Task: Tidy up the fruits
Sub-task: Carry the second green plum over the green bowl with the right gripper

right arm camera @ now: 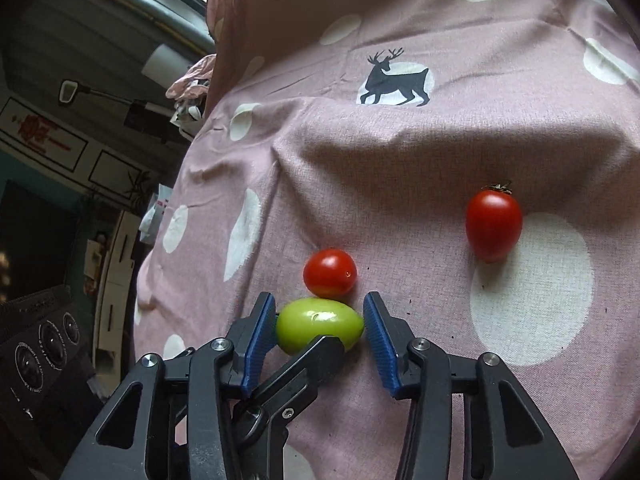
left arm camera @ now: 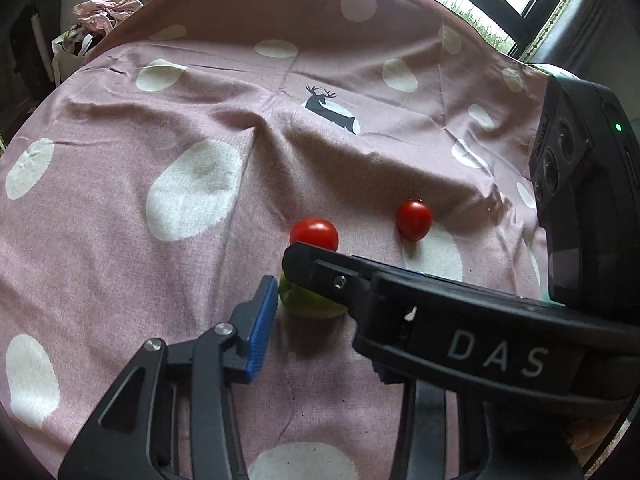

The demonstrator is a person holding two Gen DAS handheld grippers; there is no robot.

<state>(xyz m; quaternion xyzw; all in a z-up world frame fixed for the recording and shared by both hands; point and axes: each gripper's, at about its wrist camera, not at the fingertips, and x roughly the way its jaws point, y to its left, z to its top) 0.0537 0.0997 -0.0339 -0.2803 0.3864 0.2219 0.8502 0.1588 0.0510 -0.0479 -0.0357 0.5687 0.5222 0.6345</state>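
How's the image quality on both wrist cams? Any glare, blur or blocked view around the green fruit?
Left wrist view: sharp, window blown out at top, the right gripper crosses the frame and hides most of the green fruit. Right wrist view: sharp, fisheye bending at the edges, small highlight on the green fruit, soft shadows on the cloth.

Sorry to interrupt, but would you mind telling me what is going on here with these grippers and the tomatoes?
A person holding two grippers is sorting small tomatoes on a pink polka-dot cloth. The right gripper brackets a green tomato, pads at both ends. A finger of the left gripper crosses in front of it. A round red tomato lies just behind, an oval red tomato off to the right.
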